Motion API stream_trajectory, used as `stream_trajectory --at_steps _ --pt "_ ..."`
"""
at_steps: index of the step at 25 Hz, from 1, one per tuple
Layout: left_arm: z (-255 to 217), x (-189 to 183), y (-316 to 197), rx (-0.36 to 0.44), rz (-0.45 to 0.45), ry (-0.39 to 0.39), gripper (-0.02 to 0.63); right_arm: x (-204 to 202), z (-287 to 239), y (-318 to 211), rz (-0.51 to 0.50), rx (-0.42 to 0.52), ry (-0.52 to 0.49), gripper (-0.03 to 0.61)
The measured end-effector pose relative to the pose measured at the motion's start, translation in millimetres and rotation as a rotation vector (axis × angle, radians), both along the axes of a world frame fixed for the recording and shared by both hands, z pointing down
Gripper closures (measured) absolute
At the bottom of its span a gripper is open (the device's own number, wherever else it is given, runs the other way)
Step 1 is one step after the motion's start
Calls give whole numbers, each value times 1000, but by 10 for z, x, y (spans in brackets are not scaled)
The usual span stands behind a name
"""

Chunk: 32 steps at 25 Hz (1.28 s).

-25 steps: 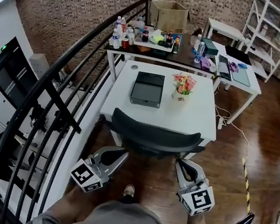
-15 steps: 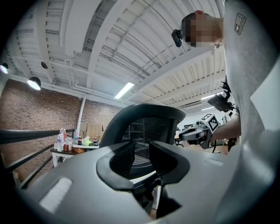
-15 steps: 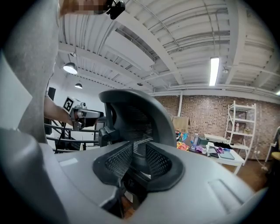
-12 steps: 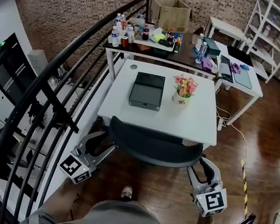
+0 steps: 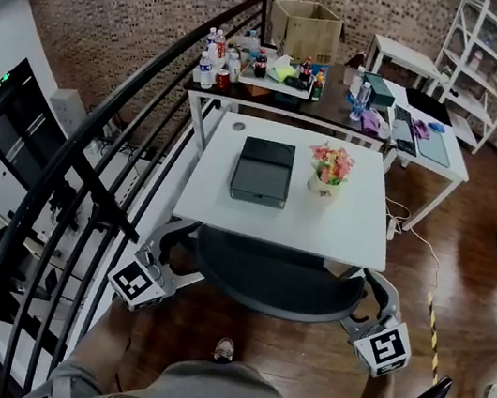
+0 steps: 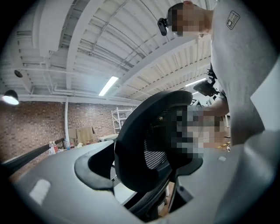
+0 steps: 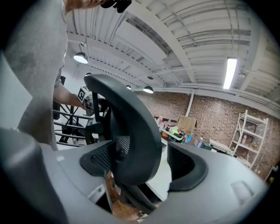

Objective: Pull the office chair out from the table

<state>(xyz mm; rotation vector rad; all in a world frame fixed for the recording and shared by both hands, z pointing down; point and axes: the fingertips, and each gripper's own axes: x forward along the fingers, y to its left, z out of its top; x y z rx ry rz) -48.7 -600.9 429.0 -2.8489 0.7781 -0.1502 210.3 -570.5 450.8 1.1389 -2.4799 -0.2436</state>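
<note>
The black office chair [image 5: 276, 286] stands tucked against the white table [image 5: 347, 235], and only its curved backrest shows in the head view. My left gripper [image 5: 174, 253] is at the backrest's left end, my right gripper [image 5: 366, 298] at its right end. Both sets of jaws have just been opening and stand wide. In the left gripper view the mesh backrest [image 6: 151, 144] sits between the jaws of the left gripper [image 6: 153, 175], clear of the left pad [image 6: 94, 169]. In the right gripper view the backrest [image 7: 131, 140] sits between the jaws of the right gripper [image 7: 142, 168], with a gap to the right pad [image 7: 189, 169].
A dark flat case [image 5: 264, 170] and a flower pot [image 5: 329, 171] stand on the white table. A black stair railing [image 5: 92, 166] runs close along the left. Behind are a cluttered dark table [image 5: 279, 80], a cardboard box [image 5: 307, 30] and white shelving [image 5: 486, 64]. A cable lies on the wooden floor [image 5: 463, 279] at the right.
Both grippers were shut behind the middle of the backrest. They have moved apart to its two ends and their jaws have opened around it. The chair has not moved.
</note>
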Motion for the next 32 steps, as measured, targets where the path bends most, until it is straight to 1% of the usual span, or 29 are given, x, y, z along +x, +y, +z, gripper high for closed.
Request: stream_trajectory --at_steps 2,4,7,10,15,17,19,20,23,25,28,32 --pt "-4 45 -66 9 22 -27 247 -63 20 -50 -26 -13 43 209" --pt "17 106 -138 26 47 -73 244 -136 45 -113 -56 -14 97 206" --pt "40 226 -203 85 105 -155 244 -263 72 -190 -102 -1 180 206" --pt "-10 338 -234 119 161 -180 244 -387 57 -240 -141 12 238 206" --pt "-46 512 -262 123 258 -188 253 -496 36 -297 -193 1 224 206" --pt "-59 580 -226 121 305 -188 282 -508 18 -279 -205 -12 212 228" --pt "-101 642 -171 123 351 -177 338 -513 6 -255 -216 -33 191 269" --pt "-102 655 -151 124 363 -176 350 -511 6 -240 -223 -43 180 285" --pt "-22 633 -127 122 371 -204 371 -504 -4 -177 -255 -70 149 339" --pt "-23 630 -117 112 377 -208 379 -506 -15 -154 -276 -78 142 366" --pt "-91 636 -99 87 396 -185 392 -513 -26 -145 -296 -85 155 384" --pt "-108 624 -37 85 419 -194 408 -518 -24 -85 -319 -90 181 412"
